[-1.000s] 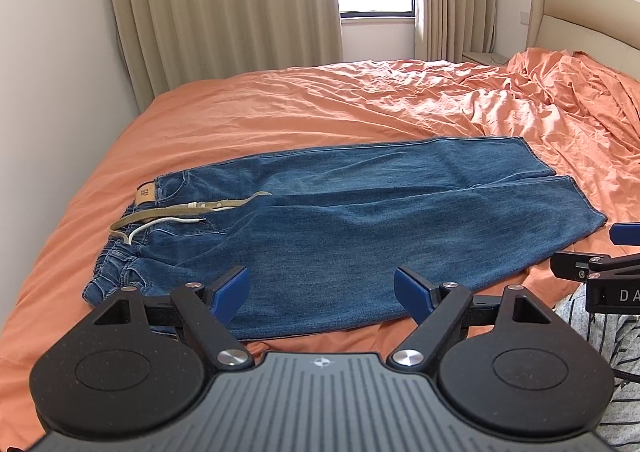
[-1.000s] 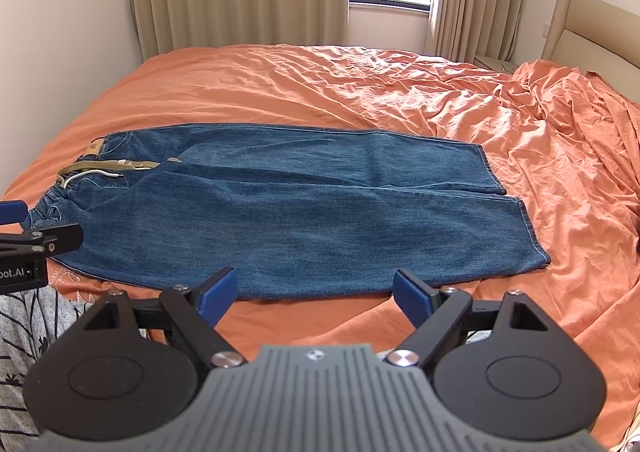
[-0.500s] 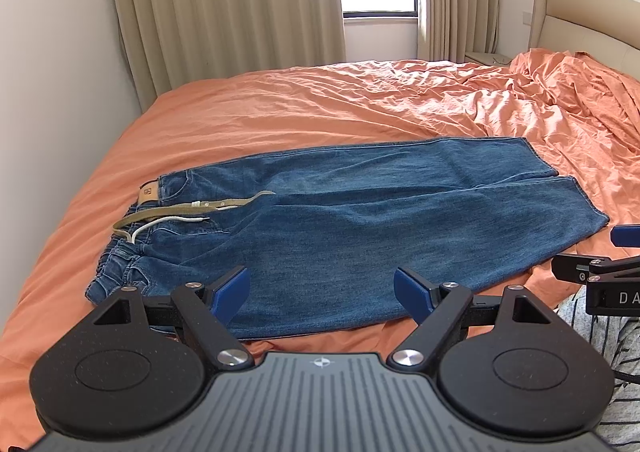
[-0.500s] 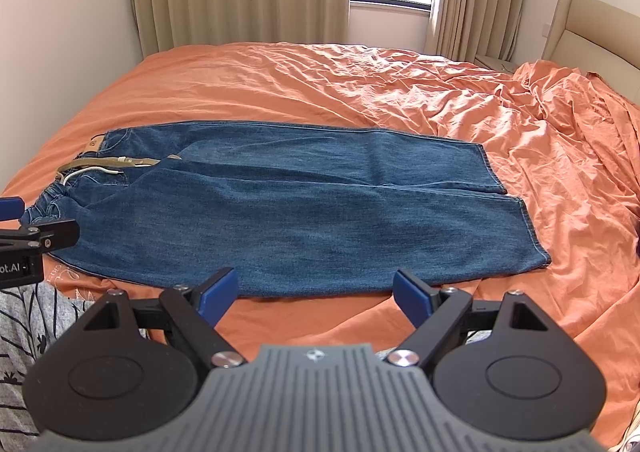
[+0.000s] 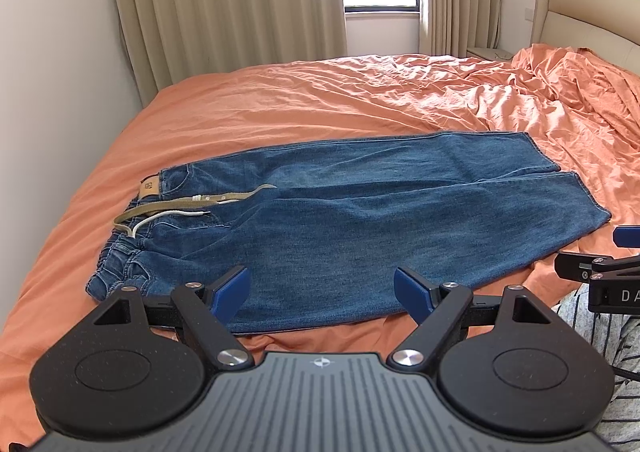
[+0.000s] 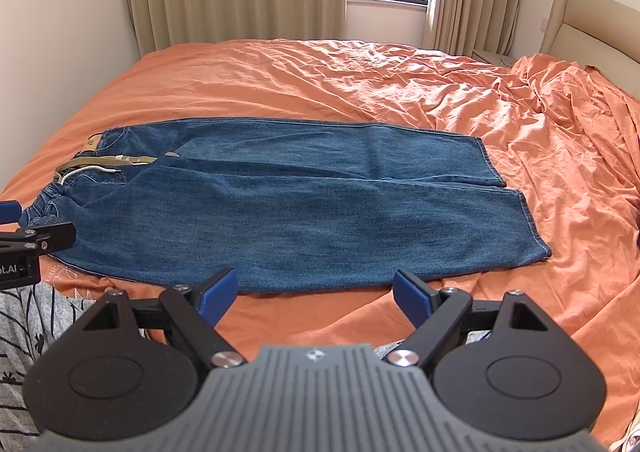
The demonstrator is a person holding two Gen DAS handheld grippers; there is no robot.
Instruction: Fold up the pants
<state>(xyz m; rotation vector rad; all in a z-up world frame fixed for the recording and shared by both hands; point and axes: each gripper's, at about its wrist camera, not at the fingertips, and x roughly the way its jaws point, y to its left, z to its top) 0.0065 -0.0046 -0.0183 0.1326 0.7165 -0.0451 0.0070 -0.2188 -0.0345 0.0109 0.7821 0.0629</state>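
Jeans flat on the bed, both grippers spread wide and holding nothing.

Left wrist: left gripper (image 5: 322,290) hovering just over the near edge of one pair of blue denim pants (image 5: 360,220), waistband left, one tan belt (image 5: 188,204) trailing across; wrinkly orange sheet (image 5: 320,100). Right wrist: right gripper (image 6: 316,292) spread too, just short of the near leg's edge, two hems off to the right.

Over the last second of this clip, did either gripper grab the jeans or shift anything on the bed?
No visible change. The left gripper and right gripper remain open and empty near the jeans, with only slight camera drift. The jeans stay flat on the orange bedsheet.
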